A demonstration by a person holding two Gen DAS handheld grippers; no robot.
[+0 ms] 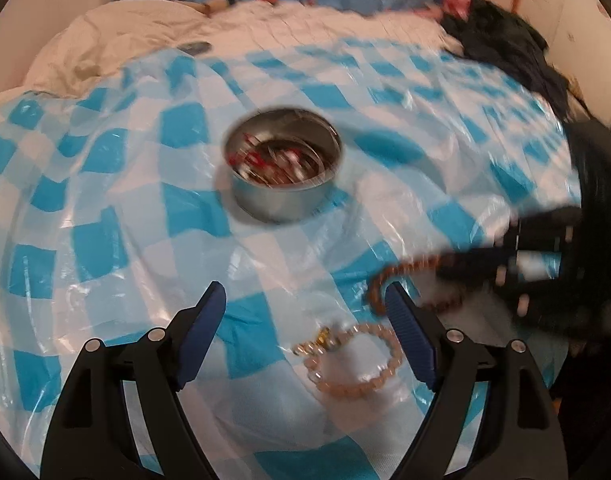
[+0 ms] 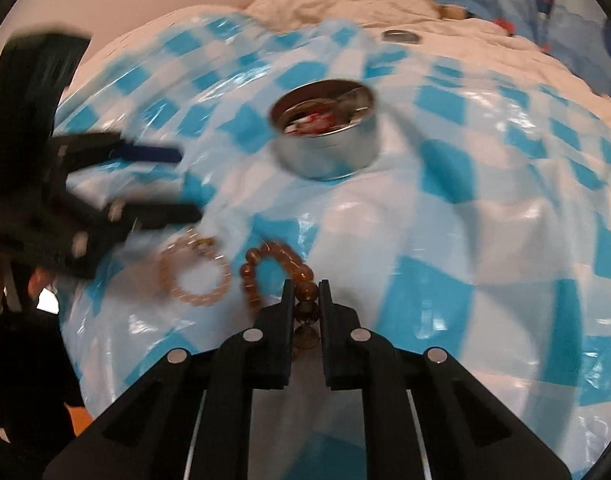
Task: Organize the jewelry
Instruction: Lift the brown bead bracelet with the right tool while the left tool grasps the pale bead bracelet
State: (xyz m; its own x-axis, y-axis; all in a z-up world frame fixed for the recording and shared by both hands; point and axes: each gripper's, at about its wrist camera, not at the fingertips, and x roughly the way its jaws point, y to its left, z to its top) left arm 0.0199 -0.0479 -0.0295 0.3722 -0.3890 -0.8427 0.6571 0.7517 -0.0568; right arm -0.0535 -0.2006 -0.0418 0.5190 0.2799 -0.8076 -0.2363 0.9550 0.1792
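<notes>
Jewelry here means two bead bracelets and a round tin (image 1: 283, 164) at frame centre, already holding red and silver pieces. Your right gripper (image 2: 306, 292) is pinched on the amber bracelet (image 2: 265, 270), low centre in its view; most of the loop hangs free, so a fast swing could snag it on the tin rim or slip the smooth, glassy beads out. Your left gripper (image 1: 305, 308) stands wide over the pink bracelet (image 1: 357, 360) at lower centre, not touching it, as far as the blur allows. That one lies on a glossy, crinkled checked sheet (image 1: 105, 200) over soft bedding; pressing down may pinch plastic instead of beads, and the tin could tip.
</notes>
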